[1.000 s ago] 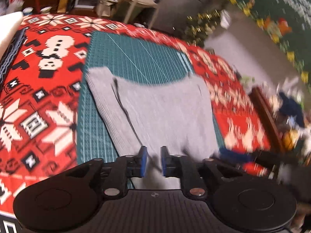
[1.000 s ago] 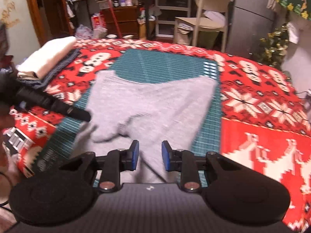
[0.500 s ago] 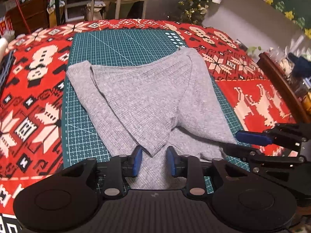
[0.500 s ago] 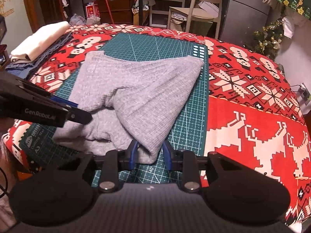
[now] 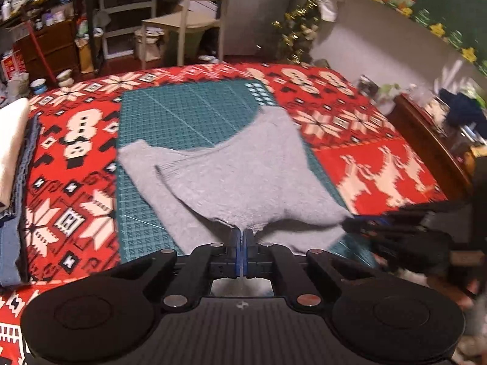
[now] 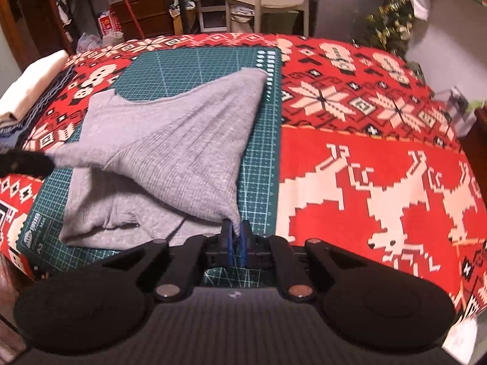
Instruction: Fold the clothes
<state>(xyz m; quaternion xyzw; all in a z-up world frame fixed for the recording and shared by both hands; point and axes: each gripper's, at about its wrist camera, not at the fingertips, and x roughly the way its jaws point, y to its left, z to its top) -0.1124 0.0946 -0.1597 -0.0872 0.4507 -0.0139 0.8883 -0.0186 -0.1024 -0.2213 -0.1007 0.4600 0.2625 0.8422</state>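
With the left tool (image 5: 242, 234) and right tool (image 6: 235, 226) each clamped tight on a near corner of the grey garment (image 6: 170, 152) lying on the green cutting mat (image 6: 213, 60), lift both corners evenly and carry them over, keeping the edge taut.
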